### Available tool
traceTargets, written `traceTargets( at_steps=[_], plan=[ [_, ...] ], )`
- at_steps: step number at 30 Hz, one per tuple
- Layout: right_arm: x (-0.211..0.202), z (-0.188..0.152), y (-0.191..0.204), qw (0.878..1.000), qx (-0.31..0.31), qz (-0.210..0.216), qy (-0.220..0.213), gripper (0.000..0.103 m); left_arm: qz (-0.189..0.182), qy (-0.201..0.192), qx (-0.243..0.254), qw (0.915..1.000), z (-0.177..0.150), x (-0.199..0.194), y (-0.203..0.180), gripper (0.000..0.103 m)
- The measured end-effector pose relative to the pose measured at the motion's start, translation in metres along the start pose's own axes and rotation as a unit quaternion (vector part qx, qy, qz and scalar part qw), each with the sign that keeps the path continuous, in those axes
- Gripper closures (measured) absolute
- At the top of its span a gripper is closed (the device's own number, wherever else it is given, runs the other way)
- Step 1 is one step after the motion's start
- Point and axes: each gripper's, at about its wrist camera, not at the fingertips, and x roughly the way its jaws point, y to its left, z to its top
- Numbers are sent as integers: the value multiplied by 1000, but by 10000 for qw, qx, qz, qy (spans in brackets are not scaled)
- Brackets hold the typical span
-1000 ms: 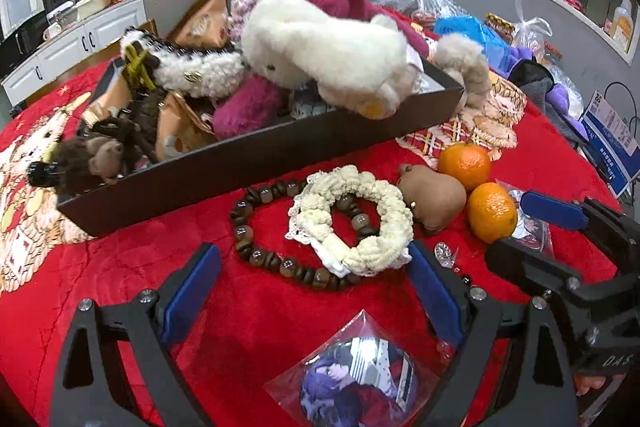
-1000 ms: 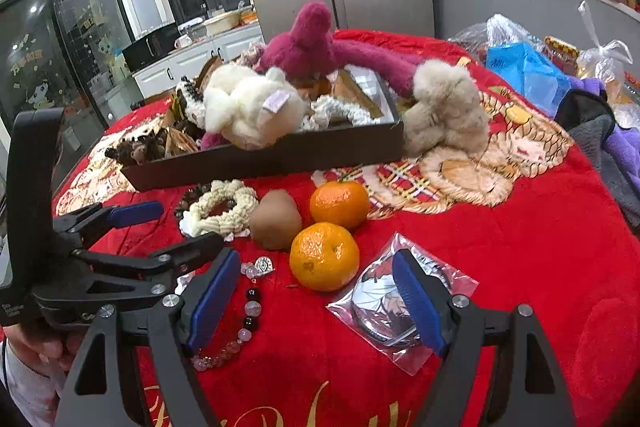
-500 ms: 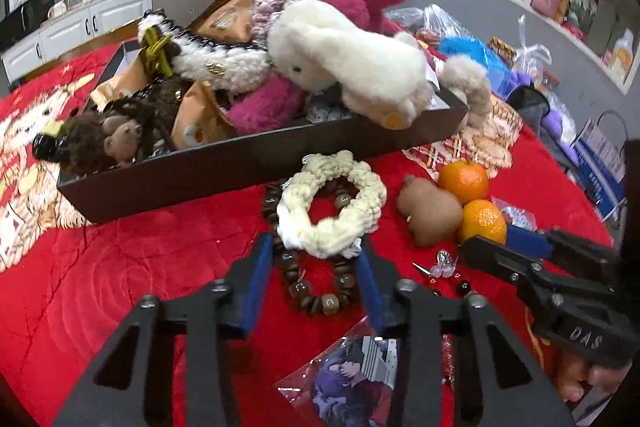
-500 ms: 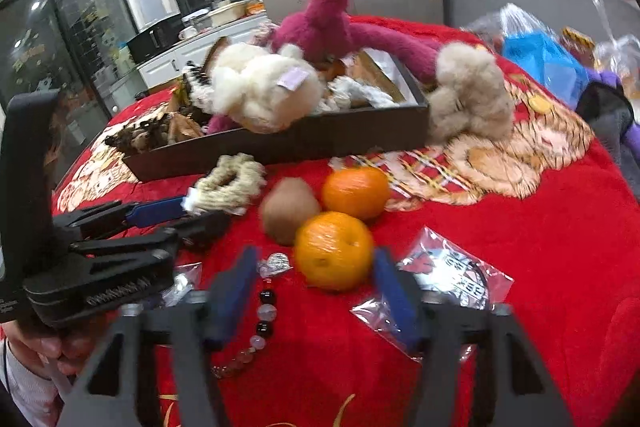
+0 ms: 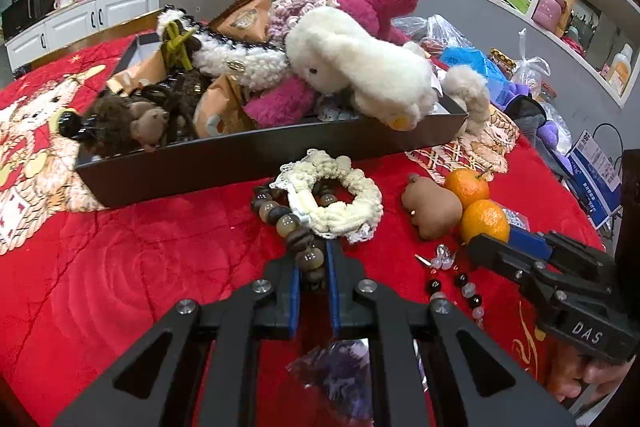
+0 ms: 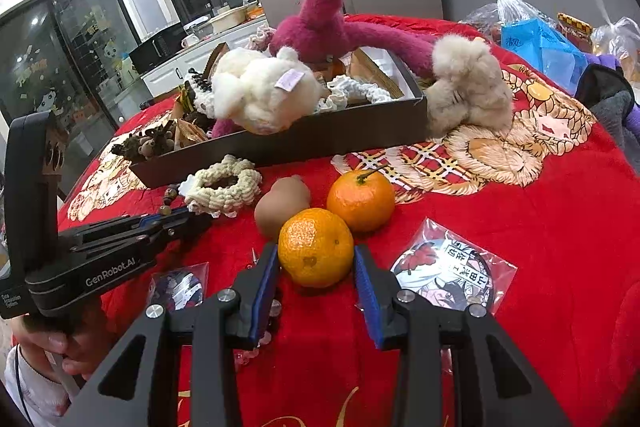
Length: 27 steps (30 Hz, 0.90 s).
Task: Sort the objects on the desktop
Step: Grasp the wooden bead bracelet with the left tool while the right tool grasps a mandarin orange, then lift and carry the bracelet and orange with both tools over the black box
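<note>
Partly sorted: plush toys (image 5: 352, 67) already inside the dark tray (image 5: 280, 157), while before it left tongs (image 5: 313, 269) clenched on the bead bracelet (image 5: 288, 223), right tongs (image 6: 316, 267) spread around, maybe touching, the near orange (image 6: 315, 247).

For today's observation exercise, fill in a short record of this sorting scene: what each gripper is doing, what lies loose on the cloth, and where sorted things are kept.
left gripper: shut on the brown wooden bead bracelet
right gripper: jaws either side of the nearer orange tangerine; contact unclear
second tangerine: behind the first, beside a brown plush toy
cream knitted scrunchie: lies over the bracelet
sealed round badge packet: flat on the red cloth
dark cardboard tray: holds a white plush rabbit and other soft toys
</note>
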Motion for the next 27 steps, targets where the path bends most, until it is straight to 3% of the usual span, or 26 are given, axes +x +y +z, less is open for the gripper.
traceTargets(
  at_steps=[5,19,23,27],
  plan=[
    [-6,-1,3,9999,-87,-12,-110,65,214,-94,187,9996,-3,-12,-4,92],
    [-23,1,14,9980,-266,272,-506,65,305,-750,109,9967,10,-72,5,93],
    [-33,3,27,9960,-459,323,-690,65,457,-992,249,9937,11,-89,-1,93],
    [-40,9,42,9937,-624,343,-865,65,368,-1080,221,9932,13,-99,0,93]
  ],
)
